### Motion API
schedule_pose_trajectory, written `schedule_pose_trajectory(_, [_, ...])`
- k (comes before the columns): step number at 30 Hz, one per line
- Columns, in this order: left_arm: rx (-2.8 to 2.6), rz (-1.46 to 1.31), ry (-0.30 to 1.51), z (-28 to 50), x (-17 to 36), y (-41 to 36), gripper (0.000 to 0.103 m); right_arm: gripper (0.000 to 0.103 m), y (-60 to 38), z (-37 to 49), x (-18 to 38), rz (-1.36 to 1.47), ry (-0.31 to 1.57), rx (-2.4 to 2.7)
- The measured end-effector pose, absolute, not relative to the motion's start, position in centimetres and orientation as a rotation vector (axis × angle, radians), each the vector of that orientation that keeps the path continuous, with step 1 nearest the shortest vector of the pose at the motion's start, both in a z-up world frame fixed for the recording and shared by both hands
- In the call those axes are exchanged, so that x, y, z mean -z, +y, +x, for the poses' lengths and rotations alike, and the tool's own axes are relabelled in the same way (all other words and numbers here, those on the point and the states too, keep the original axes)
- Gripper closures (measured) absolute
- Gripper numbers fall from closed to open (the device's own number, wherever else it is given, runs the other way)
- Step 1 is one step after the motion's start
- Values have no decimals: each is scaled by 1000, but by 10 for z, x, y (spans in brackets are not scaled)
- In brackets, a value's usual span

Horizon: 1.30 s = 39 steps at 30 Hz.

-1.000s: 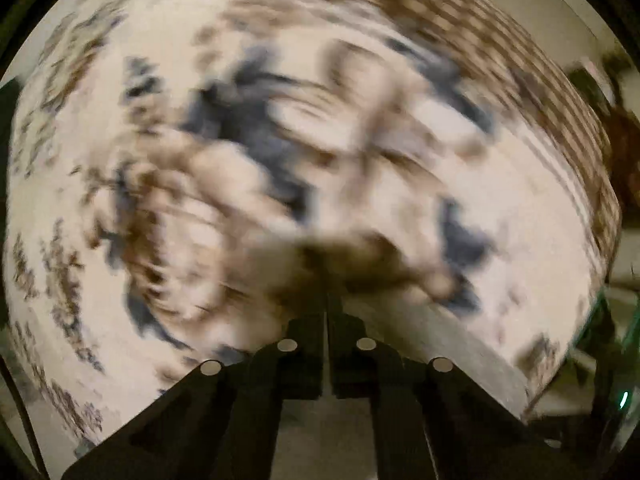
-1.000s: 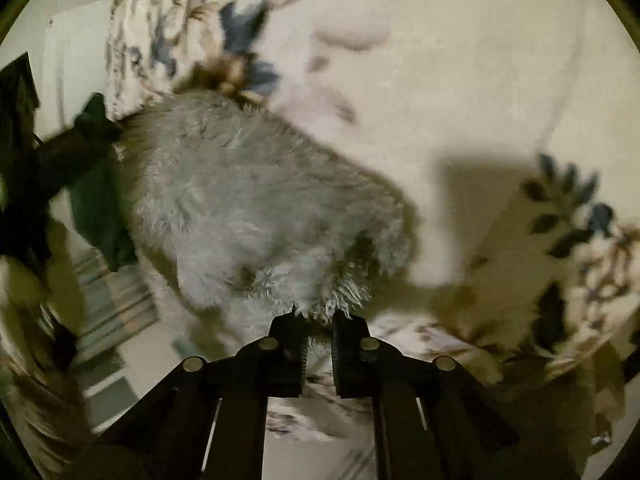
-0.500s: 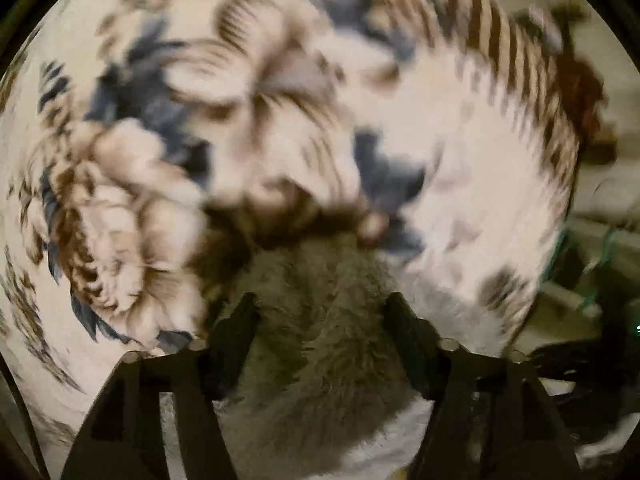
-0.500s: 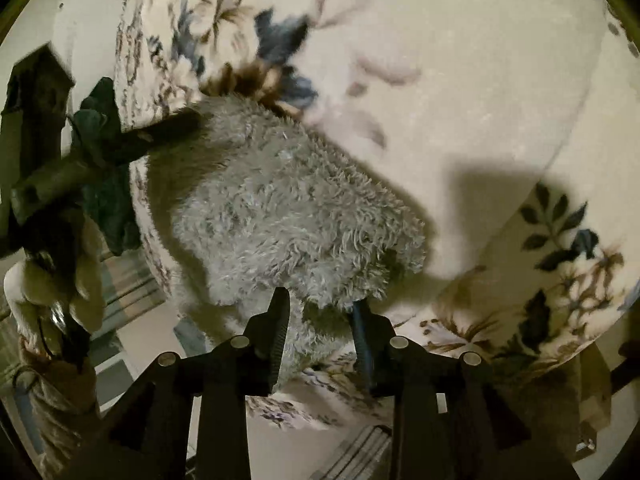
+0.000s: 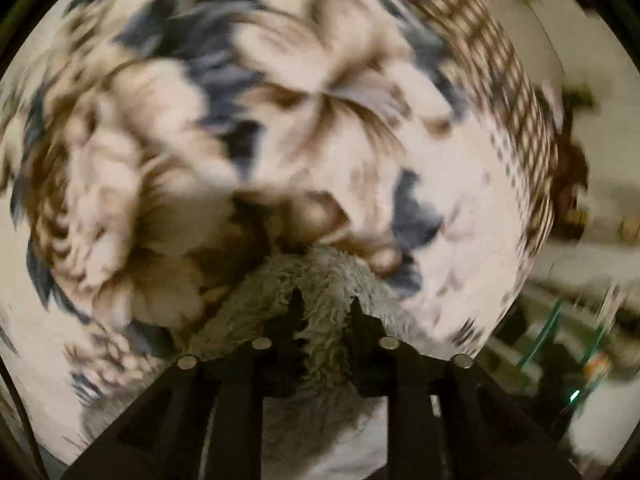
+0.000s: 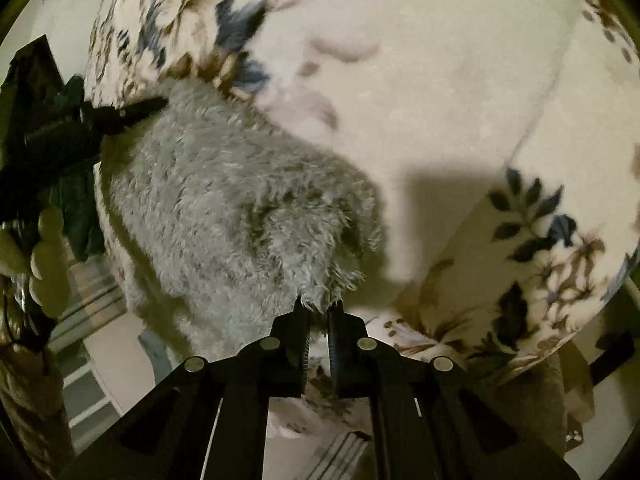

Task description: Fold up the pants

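The pants [image 6: 224,208] are grey and fluffy and lie on a cream bed cover [image 6: 420,80] with blue and brown flowers. My right gripper [image 6: 318,306] is shut on the near corner of the pants. My left gripper [image 5: 324,300] is shut on another fluffy edge of the pants [image 5: 320,280], with fabric bunched between its fingers. The left gripper also shows in the right wrist view [image 6: 140,110], at the far left end of the pants. The left wrist view is blurred by motion.
The bed edge drops off at the left in the right wrist view, with striped flooring [image 6: 92,296] below. A dark green cloth [image 6: 76,200] hangs by the person's hand. Cluttered furniture [image 5: 580,320] shows at the right in the left wrist view.
Both grippers opened around the pants' edges half a second ago and have closed on the fluffy fabric. The left wrist view has shifted over the floral cover.
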State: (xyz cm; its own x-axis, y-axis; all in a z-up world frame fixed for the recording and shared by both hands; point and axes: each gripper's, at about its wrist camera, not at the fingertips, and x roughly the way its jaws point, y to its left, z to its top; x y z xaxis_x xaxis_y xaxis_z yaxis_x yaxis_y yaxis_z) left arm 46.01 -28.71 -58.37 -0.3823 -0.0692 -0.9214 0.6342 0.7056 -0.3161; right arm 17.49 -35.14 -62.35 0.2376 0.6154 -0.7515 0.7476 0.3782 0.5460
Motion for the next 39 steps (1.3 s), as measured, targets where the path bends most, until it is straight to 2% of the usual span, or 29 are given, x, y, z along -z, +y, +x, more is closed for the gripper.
schedule_pose_trajectory(3, [805, 284, 1821, 470, 567, -274, 71, 83, -359, 189, 615, 1372, 1412, 88])
schedule_pose_trajectory(4, [793, 236, 1802, 476, 557, -266, 68, 74, -364, 189, 609, 1378, 1401, 85])
schedule_pose_trajectory(5, [785, 192, 1788, 476, 552, -259, 58, 66, -370, 189, 603, 1379, 1384, 87])
schedule_pose_trajectory(6, [775, 151, 1778, 479, 546, -251, 48, 53, -378, 188, 597, 1372, 1357, 105])
schedule_pose_trajectory(7, [775, 120, 1772, 479, 544, -247, 43, 48, -385, 186, 593, 1365, 1333, 132])
schedule_pose_trajectory(11, [783, 176, 1807, 460, 564, -252, 41, 48, -400, 188, 616, 1434, 1337, 182])
schedule_pose_trajectory(12, [789, 189, 1813, 453, 568, -255, 41, 49, -397, 189, 627, 1463, 1356, 166])
schedule_pose_trajectory(13, [805, 214, 1807, 445, 573, -259, 42, 57, -390, 191, 633, 1475, 1377, 154])
schedule_pose_trajectory(14, [810, 259, 1782, 439, 573, -259, 54, 62, -382, 193, 638, 1482, 1391, 130])
schedule_pose_trajectory(15, [806, 311, 1753, 438, 572, -258, 80, 76, -376, 192, 639, 1459, 1409, 124])
schedule_pose_trajectory(16, [793, 341, 1727, 439, 572, -256, 80, 88, -371, 192, 638, 1423, 1422, 132])
schedule_pose_trajectory(18, [768, 333, 1707, 441, 574, -255, 84, 92, -366, 188, 636, 1384, 1421, 158])
schedule_pose_trajectory(22, [757, 239, 1770, 456, 587, -247, 83, 98, -367, 178, 635, 1338, 1441, 225])
schedule_pose_trajectory(24, [746, 156, 1783, 460, 578, -240, 74, 97, -369, 180, 632, 1333, 1451, 210])
schedule_pose_trajectory(26, [756, 99, 1753, 462, 559, -229, 72, 94, -369, 187, 622, 1313, 1456, 182])
schedule_pose_trajectory(27, [748, 97, 1699, 462, 544, -221, 65, 91, -370, 194, 613, 1279, 1459, 175])
schedule_pose_trajectory(28, [729, 105, 1632, 460, 527, -210, 60, 82, -369, 200, 605, 1235, 1467, 168])
schedule_pose_trajectory(29, [710, 90, 1583, 458, 513, -197, 41, 73, -368, 204, 592, 1165, 1483, 172])
schedule_pose_trajectory(30, [683, 70, 1527, 455, 498, -181, 18, 53, -365, 209, 578, 1081, 1492, 182])
schedule_pose_trajectory(31, [650, 45, 1472, 450, 484, -160, 9, 39, -360, 215, 565, 1014, 1488, 180])
schedule_pose_trajectory(32, [612, 25, 1435, 444, 473, -140, 3, 35, -353, 222, 551, 942, 1484, 168])
schedule_pose_trajectory(36, [403, -66, 1369, 419, 460, -51, 2, 32, -318, 252, 517, 731, 1488, 103])
schedule_pose_trajectory(39, [257, -229, 1427, 404, 489, 8, 2, 32, -295, 271, 517, 646, 1500, 70])
